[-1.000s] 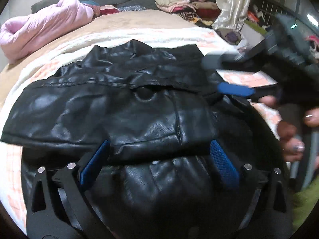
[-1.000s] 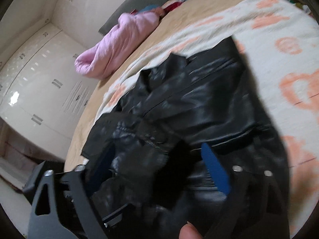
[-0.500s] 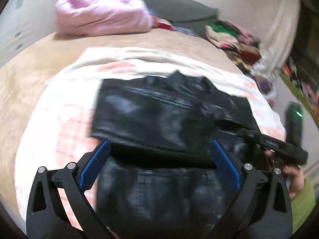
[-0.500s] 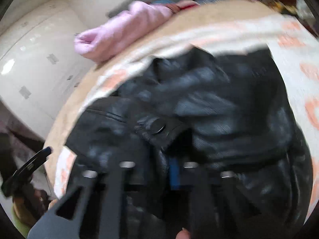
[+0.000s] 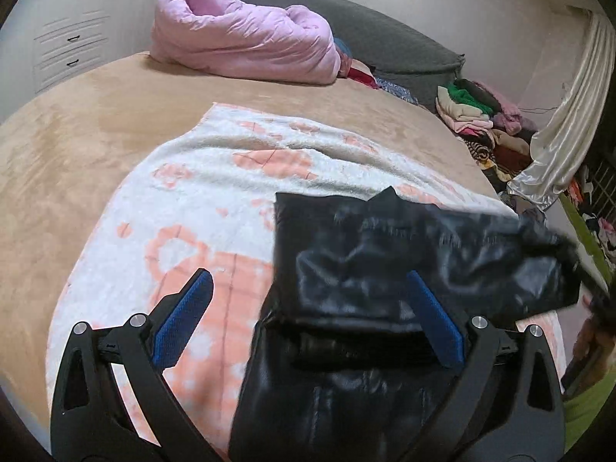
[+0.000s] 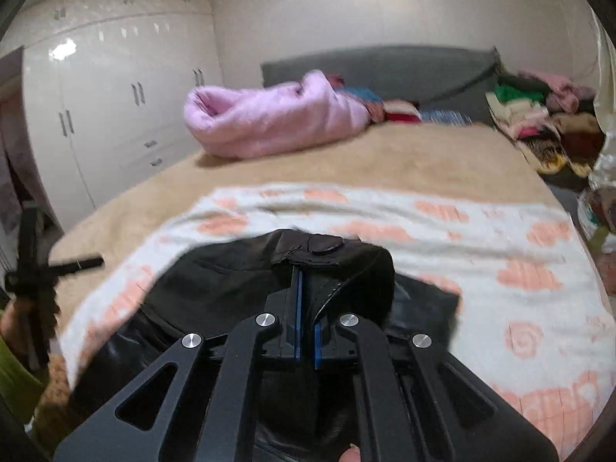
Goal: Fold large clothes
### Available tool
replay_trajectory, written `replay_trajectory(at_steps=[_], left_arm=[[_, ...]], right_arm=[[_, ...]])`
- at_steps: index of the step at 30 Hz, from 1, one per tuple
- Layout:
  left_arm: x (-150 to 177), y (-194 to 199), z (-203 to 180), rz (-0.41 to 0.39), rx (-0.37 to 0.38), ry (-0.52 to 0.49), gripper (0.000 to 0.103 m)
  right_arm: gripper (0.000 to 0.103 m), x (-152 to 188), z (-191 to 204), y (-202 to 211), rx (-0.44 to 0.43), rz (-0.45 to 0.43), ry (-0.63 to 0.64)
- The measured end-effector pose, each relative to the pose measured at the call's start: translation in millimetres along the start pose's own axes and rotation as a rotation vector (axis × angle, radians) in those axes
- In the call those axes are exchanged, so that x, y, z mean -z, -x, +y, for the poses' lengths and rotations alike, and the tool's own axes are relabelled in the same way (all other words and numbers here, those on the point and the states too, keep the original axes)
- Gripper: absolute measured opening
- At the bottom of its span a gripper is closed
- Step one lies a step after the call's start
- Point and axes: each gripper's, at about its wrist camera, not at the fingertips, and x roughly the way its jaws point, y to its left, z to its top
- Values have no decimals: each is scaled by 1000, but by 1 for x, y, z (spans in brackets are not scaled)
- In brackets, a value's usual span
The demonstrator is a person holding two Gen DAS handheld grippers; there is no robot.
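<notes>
- Fingers [image 6: 298, 310] of right gripper [image 6: 306, 315]: pressed together on a fold of black leather jacket [image 6: 238, 281], snap tab just beyond the tips, cloth lifted and draped over them.
- Fingers [image 5: 184, 317] of left gripper [image 5: 308, 319]: spread wide, gripping nothing; right pad over the jacket [image 5: 385, 261], left pad over the blanket [image 5: 215, 192].
- Left gripper pose: poised above the jacket's near edge, pointing toward the headboard [image 5: 369, 34].
- Jacket: partly folded, on the white-and-peach blanket spread across the tan bed [image 5: 77, 131].
- Surroundings: pink quilt [image 5: 242, 34] rolled near the headboard; clothes pile [image 5: 481, 119] beside the bed; white wardrobe [image 6: 115, 88] along the wall.
</notes>
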Motion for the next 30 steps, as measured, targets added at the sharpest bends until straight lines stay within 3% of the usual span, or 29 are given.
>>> replay_trajectory(at_steps=[2, 8, 10, 11, 13, 16, 21, 27, 28, 30], left_arm=[[-9, -17, -9, 16, -5, -1, 93], [-24, -60, -38, 66, 33, -18, 89], [-27, -73, -45, 93, 49, -27, 69], [-27, -80, -49, 108, 53, -38, 65], [-24, -95, -55, 143, 49, -59, 46], [-12, -115, -58, 218, 89, -49, 30], [16, -141, -58, 295, 68, -78, 30], [23, -150, -51, 315, 76, -70, 29], [24, -151, -51, 319, 73, -76, 29], [25, -152, -52, 319, 70, -77, 29]], right_arm=[[4, 9, -13, -12, 18, 59, -19], [4, 19, -10, -29, 33, 109, -23], [4, 18, -10, -28, 37, 109, -14], [5, 19, -8, -28, 43, 111, -9], [5, 19, -10, -30, 49, 121, -7], [6, 21, -15, -35, 60, 143, -11], [7, 24, -22, -41, 66, 168, -32], [9, 30, -26, -51, 81, 217, -49], [11, 32, -28, -52, 77, 232, -62], [24, 34, -33, -54, 88, 252, -88]])
